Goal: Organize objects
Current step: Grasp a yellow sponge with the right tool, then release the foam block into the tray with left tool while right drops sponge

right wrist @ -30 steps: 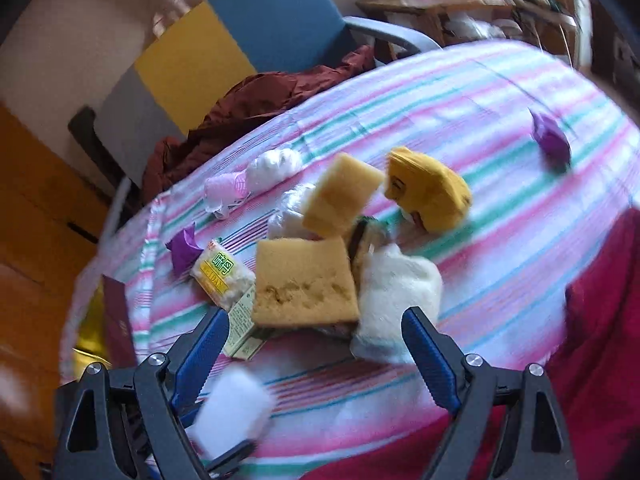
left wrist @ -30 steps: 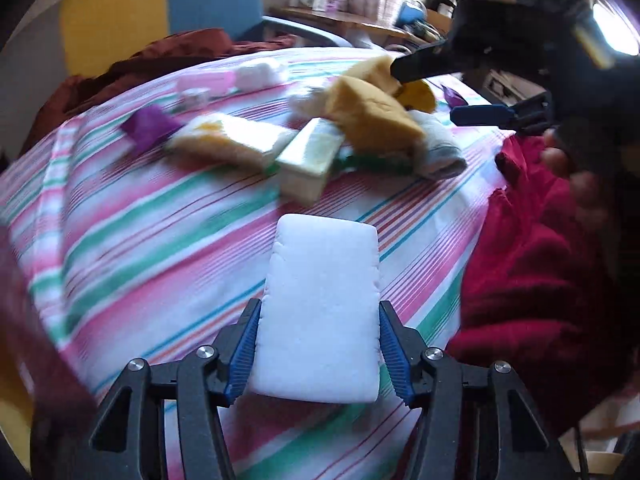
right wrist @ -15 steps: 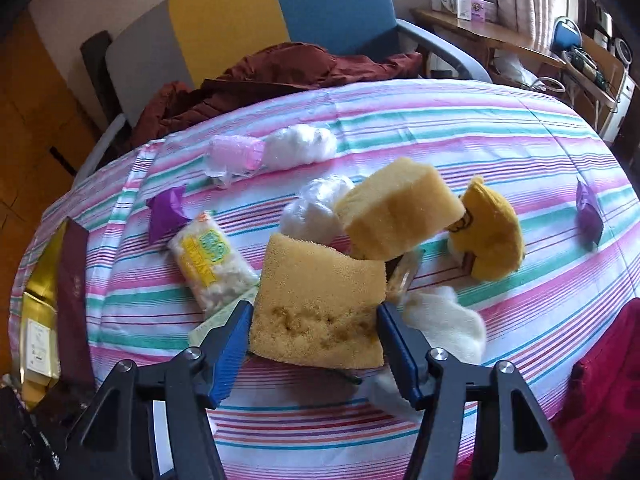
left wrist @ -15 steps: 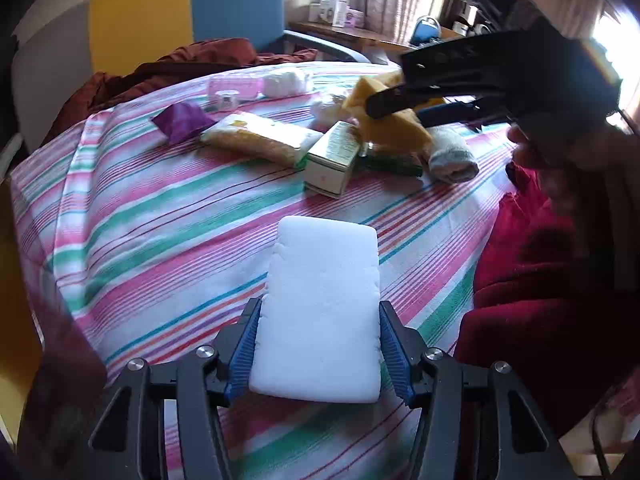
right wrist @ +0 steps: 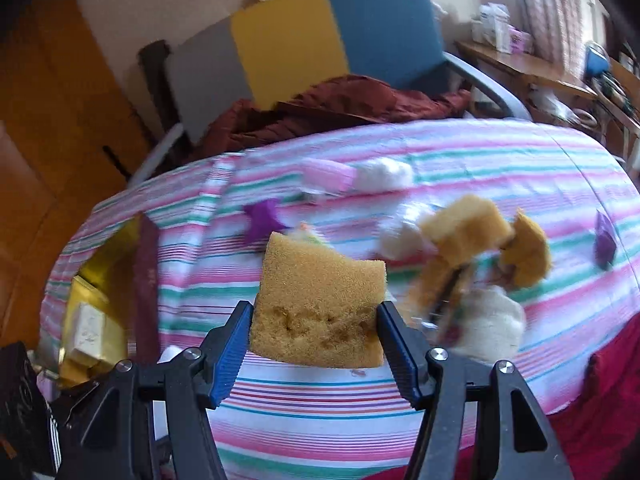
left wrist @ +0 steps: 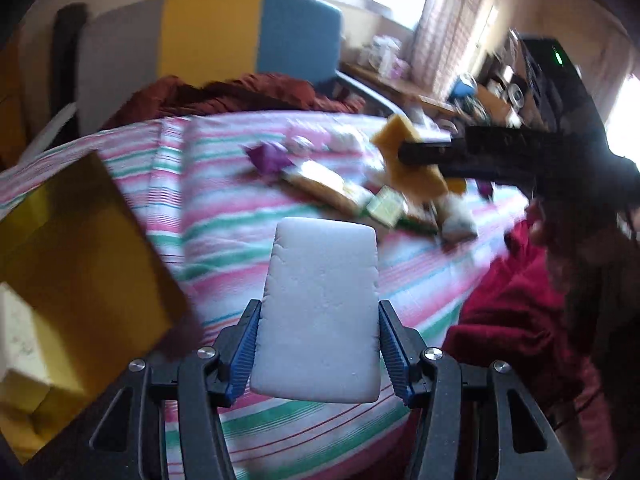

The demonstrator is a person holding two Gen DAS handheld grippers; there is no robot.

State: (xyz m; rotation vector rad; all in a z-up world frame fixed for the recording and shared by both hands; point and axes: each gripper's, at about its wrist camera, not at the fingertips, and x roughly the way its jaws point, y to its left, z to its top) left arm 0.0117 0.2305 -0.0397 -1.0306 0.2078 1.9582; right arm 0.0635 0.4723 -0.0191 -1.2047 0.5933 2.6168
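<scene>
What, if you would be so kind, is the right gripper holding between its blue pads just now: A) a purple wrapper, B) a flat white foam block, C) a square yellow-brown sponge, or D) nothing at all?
C: in the right wrist view the right gripper has both blue pads pressed against the sides of the square yellow-brown sponge, lifted clear of the striped tablecloth.

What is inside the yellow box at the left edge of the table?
In the yellow box, a pale rectangular block stands against the inner wall. The box's own walls and a dark red panel hide the rest.
</scene>
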